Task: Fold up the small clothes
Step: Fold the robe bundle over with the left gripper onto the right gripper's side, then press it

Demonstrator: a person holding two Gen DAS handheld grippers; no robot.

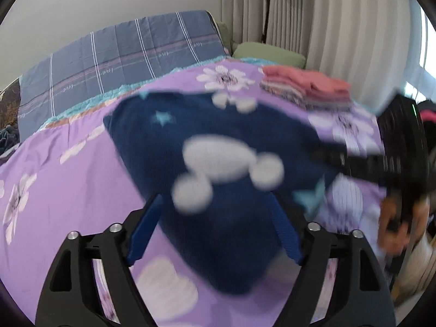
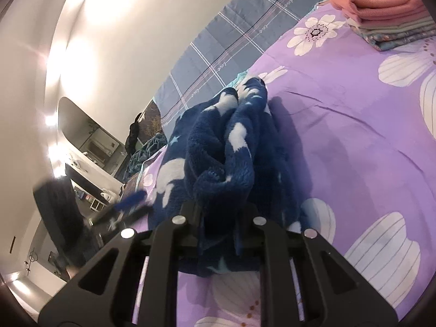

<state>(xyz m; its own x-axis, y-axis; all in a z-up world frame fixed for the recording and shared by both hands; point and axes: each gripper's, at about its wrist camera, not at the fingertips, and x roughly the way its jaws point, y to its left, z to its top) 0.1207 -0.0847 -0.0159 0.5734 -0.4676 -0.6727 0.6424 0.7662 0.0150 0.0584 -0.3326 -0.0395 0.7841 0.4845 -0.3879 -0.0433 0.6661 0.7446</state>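
While the fluffy navy fleece garment (image 2: 218,147), patterned with white blobs and pale stars, is lying bunched on the smooth purple flowered bedsheet (image 2: 354,141), the right gripper (image 2: 218,212) is pinching its edge with narrow jaws. The left gripper (image 1: 218,231) is standing wide around the fleece, not pressing it. One folded stack (image 1: 308,87) is sitting farther along the sheet.

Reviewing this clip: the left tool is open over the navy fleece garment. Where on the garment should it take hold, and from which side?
Probably the free near edge of the navy fleece garment, approached from the near side. The left tool is open astride that hanging end, while the right tool already pinches a bunched part, so a second grip on a loose edge should let it spread flat on the purple bedspread.
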